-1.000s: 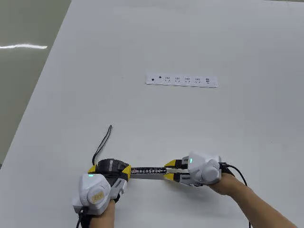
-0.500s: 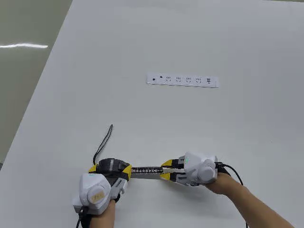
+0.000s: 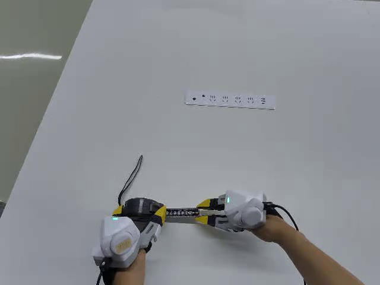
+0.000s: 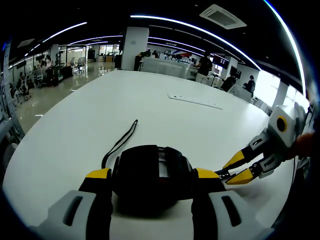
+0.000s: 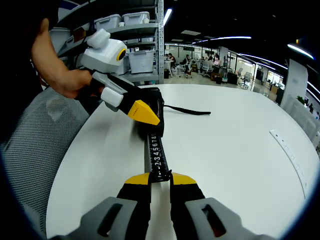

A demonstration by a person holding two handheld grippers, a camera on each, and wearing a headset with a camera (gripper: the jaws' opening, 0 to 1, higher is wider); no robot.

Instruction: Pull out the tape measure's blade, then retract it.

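— How is the tape measure (image 4: 147, 175) held?
— It is clamped between the fingers of the left gripper (image 3: 138, 211), on the table (image 3: 237, 154).
— And the blade (image 5: 156, 152)?
— A short length is seen drawn out; its tip is pinched between the right gripper's (image 5: 160, 178) fingers.

The surface (image 3: 237, 47) is white, smooth and matt. The tape case (image 4: 150, 167) looks like black matt plastic. Its blade (image 5: 156, 152) is dark and thin with a slight sheen and white printed numerals. The strap (image 3: 130, 177) looks like black cord. The left tongs (image 4: 152, 174) and right tongs (image 5: 160, 178) have smooth yellow plastic tips on pale, smooth plastic shells. The power strip (image 3: 230, 100) is smooth white plastic. The floor (image 3: 29, 89) is glossy.
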